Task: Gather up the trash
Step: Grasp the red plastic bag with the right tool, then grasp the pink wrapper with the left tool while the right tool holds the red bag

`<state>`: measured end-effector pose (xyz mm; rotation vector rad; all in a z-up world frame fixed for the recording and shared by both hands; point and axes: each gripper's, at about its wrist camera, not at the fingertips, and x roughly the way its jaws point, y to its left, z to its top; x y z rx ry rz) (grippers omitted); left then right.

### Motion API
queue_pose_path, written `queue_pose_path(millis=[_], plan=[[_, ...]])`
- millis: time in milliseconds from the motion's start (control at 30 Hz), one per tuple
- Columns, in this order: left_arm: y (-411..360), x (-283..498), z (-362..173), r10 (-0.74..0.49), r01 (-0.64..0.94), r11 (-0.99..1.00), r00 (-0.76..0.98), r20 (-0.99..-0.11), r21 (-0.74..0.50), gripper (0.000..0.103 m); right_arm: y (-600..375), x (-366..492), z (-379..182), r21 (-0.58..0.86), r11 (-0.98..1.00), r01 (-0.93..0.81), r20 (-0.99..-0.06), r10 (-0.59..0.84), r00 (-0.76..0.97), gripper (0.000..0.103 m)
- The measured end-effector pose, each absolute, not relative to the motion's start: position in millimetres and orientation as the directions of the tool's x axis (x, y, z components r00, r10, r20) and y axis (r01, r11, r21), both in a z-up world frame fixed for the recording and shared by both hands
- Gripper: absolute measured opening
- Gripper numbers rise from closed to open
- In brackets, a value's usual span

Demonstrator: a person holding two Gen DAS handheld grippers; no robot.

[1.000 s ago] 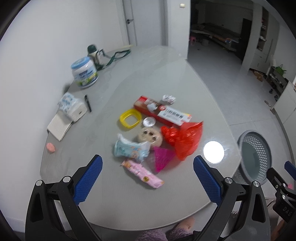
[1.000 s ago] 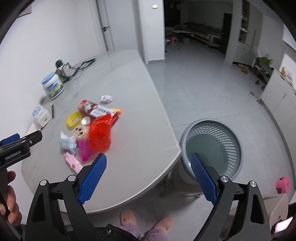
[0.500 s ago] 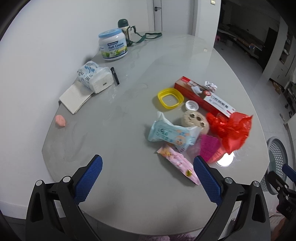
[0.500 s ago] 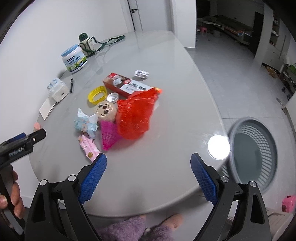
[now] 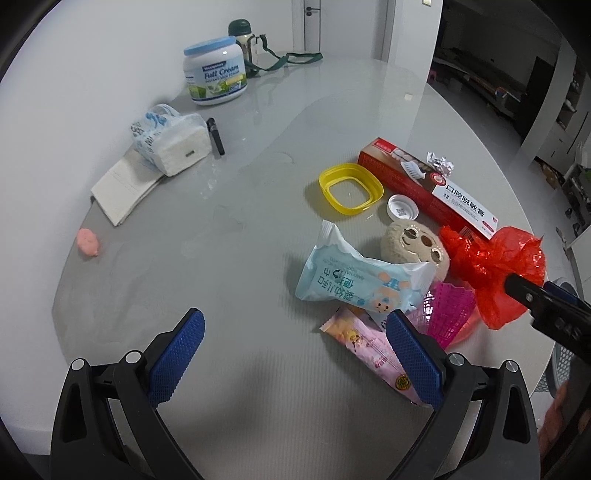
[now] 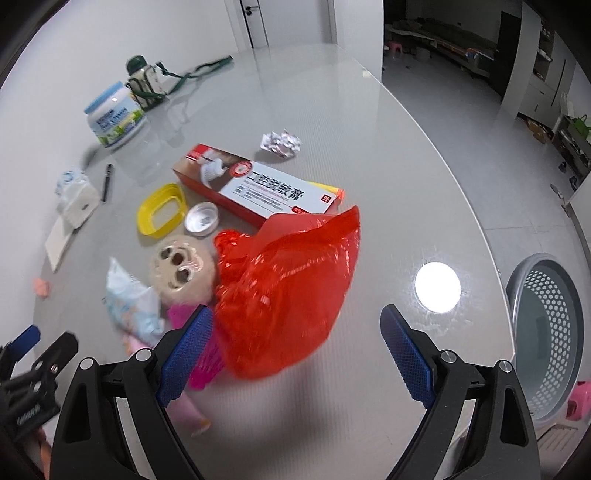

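A pile of trash lies on the grey table [image 5: 258,147]: a red plastic bag [image 6: 288,291] [image 5: 495,266], a red-and-white toothpaste box [image 6: 258,184], a blue wet-wipe pack [image 5: 358,277], a pink wrapper [image 5: 373,347], a pink plastic piece [image 5: 450,306], a yellow lid [image 5: 349,188], a white cap [image 5: 402,206], a round beige face toy [image 6: 183,266] and crumpled foil [image 6: 280,142]. My left gripper [image 5: 295,354] is open above the table's near edge, left of the pink wrapper. My right gripper [image 6: 297,350] is open just in front of the red bag.
A grey mesh bin [image 6: 550,325] stands on the floor right of the table. At the table's far left are a milk powder tub [image 5: 216,75], a green bottle [image 5: 243,35], a tissue pack [image 5: 170,138], a pen [image 5: 216,134], a notebook [image 5: 125,184] and a pink lump [image 5: 88,242].
Both grippers have moved forward and lower toward the trash pile. The right gripper now sits close to the red bag; the bin has shifted to the right edge of its view.
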<state>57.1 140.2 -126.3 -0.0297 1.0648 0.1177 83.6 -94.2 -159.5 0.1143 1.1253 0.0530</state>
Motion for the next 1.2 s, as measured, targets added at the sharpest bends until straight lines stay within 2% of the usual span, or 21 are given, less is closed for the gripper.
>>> queue_pose_path(millis=[200,300,367,533,633,967,1200], plan=[[139,57,-141,0.054,-0.101,0.995,0.455,-0.889,0.009,0.097,-91,94,-170,0.117,0.993,0.009,-0.900,0.102,0.423,0.085],[134,53,-150,0.041,-0.095,0.995,0.433,-0.901,0.000,0.097,-91,94,-174,0.118,0.993,-0.011,-0.908,0.112,0.405,0.057],[130,49,-155,0.028,-0.091,0.996,0.420,-0.907,-0.012,0.097,-91,94,-176,0.125,0.992,-0.022,-0.910,0.124,0.395,0.049],[119,42,-164,-0.001,-0.086,0.995,0.403,-0.915,-0.039,0.097,-93,85,-170,0.147,0.988,-0.055,-0.898,0.156,0.412,0.022],[112,39,-170,-0.009,-0.098,0.994,0.401,-0.916,-0.053,0.097,-101,75,-160,0.167,0.984,-0.059,-0.877,0.175,0.447,0.018],[91,38,-193,-0.024,-0.165,0.982,0.379,-0.925,-0.093,0.097,-144,38,-135,0.171,0.985,-0.011,-0.851,0.153,0.503,0.018],[82,38,-204,0.049,-0.198,0.980,0.387,-0.921,-0.031,0.095,-158,20,-138,0.180,0.984,0.007,-0.856,0.154,0.493,0.018]])
